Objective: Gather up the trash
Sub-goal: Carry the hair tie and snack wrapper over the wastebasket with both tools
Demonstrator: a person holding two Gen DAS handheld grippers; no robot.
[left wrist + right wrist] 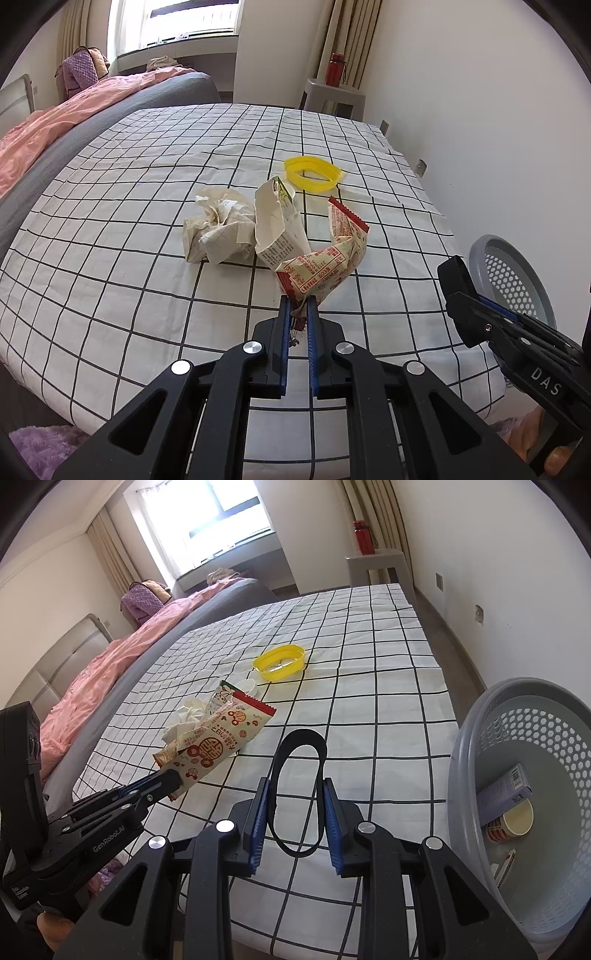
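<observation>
Both jaws pinch trash: left gripper holds snack wrapper, right gripper black ring; I'd release over lower-right basket.

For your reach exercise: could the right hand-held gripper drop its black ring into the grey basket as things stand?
Probably yes: the right hand-held gripper holds the black ring beside the grey basket, nothing between.

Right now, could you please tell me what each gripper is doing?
Left gripper: shut on the red-and-cream snack wrapper.
Right gripper: shut on the black oval ring.
</observation>
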